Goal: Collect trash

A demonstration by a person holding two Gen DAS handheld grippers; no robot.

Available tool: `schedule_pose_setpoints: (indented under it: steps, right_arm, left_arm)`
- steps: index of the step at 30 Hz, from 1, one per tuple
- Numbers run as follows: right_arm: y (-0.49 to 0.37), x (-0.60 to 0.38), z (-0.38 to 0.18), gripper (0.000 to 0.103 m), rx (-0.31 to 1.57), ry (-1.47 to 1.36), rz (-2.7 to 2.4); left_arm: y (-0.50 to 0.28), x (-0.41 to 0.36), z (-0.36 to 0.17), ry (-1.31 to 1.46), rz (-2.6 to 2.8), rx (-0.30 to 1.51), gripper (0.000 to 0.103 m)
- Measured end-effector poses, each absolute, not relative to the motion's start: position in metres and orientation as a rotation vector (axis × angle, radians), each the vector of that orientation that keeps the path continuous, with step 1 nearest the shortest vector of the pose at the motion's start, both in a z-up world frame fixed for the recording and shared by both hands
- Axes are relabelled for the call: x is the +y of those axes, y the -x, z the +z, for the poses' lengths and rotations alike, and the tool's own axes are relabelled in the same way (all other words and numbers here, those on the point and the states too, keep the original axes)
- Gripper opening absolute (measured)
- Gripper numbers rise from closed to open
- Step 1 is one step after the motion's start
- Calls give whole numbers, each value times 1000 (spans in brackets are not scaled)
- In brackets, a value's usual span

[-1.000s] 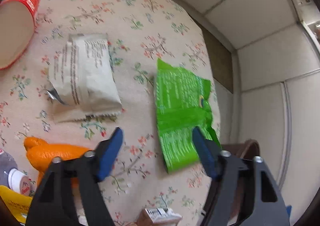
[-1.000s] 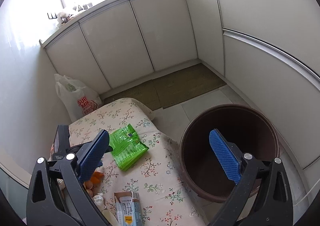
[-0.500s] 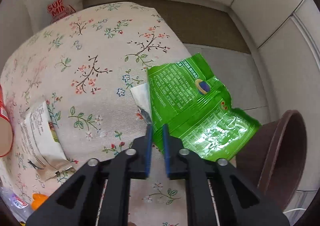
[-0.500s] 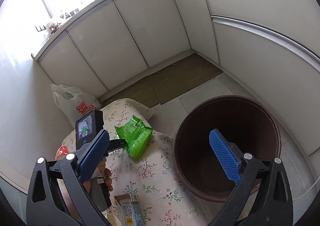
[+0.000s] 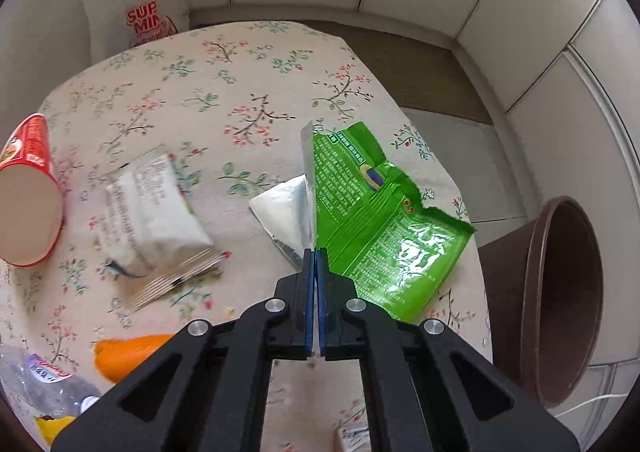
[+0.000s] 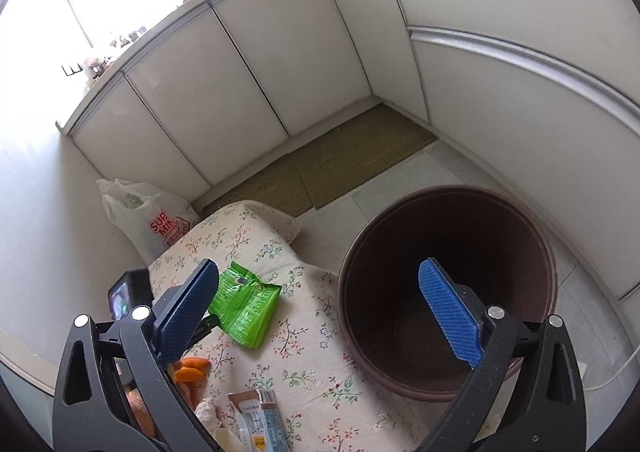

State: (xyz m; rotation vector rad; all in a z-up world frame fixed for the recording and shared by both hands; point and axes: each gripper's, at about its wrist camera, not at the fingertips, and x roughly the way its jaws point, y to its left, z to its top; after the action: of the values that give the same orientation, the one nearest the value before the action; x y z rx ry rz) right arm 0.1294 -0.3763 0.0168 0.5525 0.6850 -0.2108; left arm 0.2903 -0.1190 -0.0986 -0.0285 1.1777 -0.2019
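Your left gripper (image 5: 315, 264) is clamped on the green wrapper (image 5: 376, 220). The blue pads meet on the wrapper's near edge, where the green face and the silver inner foil fold apart. The jaws have just been closing, and the wrapper's edge is between them. The wrapper fans out from the pads toward 1 o'clock and looks raised off the floral tablecloth (image 5: 224, 92), though its far end may still be touching it.

From the left wrist view, the brown bin (image 5: 560, 300) stands on the floor at 3 o'clock, just past the table edge, with its mouth open. A white snack packet (image 5: 156, 208) lies flat on the cloth at 9 o'clock from the pads. The red paper cup (image 5: 28, 192) lies tipped on its side farther out at 9 o'clock. The orange peel (image 5: 128, 356) sits at 7 o'clock, and a crushed clear bottle (image 5: 44, 384) is at 8 o'clock near the frame edge. A white plastic bag (image 5: 136, 8) with red print stands behind the table at 11 o'clock.

Your right gripper (image 6: 320, 316) has its jaws wide apart with nothing between the pads. Through that gap, the bin's mouth lies at 2 o'clock and the wrapper at 10 o'clock. A small carton (image 6: 256, 416) lies on the cloth at 6 o'clock.
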Motion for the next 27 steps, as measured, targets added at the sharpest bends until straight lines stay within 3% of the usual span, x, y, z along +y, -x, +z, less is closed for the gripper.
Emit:
schedule_pose_setpoints:
  steps: [16,27]
  right_arm:
    - [-150,-295,13,96,751,-347,-70]
    - [-252,-152,-41,96,1040,44,194]
  left_arm:
    - [-188,-20,29,108,-204,879,1]
    - [-136,83,72,186,-89,628,1]
